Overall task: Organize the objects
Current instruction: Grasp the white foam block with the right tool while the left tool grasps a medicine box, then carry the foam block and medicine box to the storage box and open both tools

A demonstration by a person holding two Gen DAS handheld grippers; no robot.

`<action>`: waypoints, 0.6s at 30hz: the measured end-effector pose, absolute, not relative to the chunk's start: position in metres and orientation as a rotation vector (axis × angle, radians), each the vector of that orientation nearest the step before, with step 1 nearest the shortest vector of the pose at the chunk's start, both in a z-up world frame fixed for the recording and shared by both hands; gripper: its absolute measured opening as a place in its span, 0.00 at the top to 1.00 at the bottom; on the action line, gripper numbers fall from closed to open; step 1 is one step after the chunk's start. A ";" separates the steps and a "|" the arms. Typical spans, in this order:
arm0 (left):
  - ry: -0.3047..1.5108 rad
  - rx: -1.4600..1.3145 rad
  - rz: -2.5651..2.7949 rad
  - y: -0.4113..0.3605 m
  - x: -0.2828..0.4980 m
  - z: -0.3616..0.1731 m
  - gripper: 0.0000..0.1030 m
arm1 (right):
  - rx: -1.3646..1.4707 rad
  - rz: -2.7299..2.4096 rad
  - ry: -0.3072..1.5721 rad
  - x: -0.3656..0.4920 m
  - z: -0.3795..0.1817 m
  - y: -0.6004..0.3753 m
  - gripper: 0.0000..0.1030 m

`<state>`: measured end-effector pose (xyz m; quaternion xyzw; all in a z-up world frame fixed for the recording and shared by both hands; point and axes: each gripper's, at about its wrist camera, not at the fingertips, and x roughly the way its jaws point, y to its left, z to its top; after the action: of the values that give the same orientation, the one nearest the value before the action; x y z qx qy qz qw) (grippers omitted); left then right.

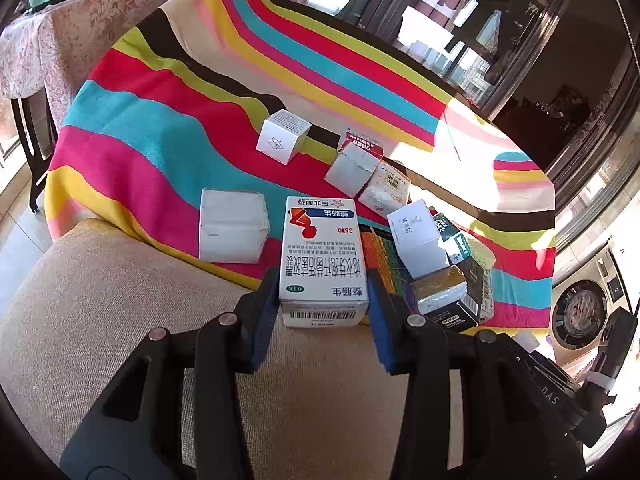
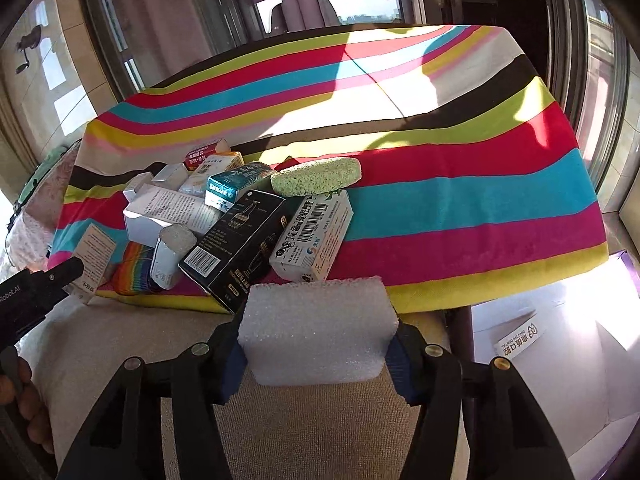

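Note:
My left gripper (image 1: 323,296) is shut on a white medicine box (image 1: 322,256) with red and blue print, held over the near edge of the striped cloth (image 1: 168,128). My right gripper (image 2: 316,340) is shut on a white foam block (image 2: 318,332) above the beige cushion (image 2: 320,432). A pile of small boxes lies on the cloth: a black box (image 2: 236,248), a white barcode box (image 2: 316,236), a teal box (image 2: 232,186) and a green sponge (image 2: 316,176). The left gripper's tip (image 2: 60,274) shows at the left in the right wrist view.
Separate white boxes stand on the cloth in the left wrist view, one near (image 1: 232,226) and one farther back (image 1: 282,136). A rainbow-striped item (image 2: 134,268) lies at the pile's near edge. A floral-covered chair (image 1: 52,40) stands at the left. A white carton (image 2: 552,352) sits on the floor at the right.

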<state>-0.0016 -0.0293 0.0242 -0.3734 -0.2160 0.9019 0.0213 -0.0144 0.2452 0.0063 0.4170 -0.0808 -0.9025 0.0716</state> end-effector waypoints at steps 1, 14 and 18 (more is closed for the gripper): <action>-0.666 -1.143 2.791 -0.025 0.001 0.026 0.55 | 1.248 -2.715 -0.242 -0.012 0.007 0.245 0.42; -0.523 -0.956 2.567 0.048 0.022 0.045 0.55 | 1.212 -2.768 -0.355 0.018 0.014 0.263 0.42; -0.459 -0.931 2.500 0.074 0.028 0.046 0.55 | 1.199 -2.785 -0.434 0.027 0.016 0.280 0.42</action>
<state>0.0279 0.0735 0.0462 -0.3360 -0.1656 0.9018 0.2157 0.0268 0.2804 0.0162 0.3911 -0.1417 -0.9085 0.0392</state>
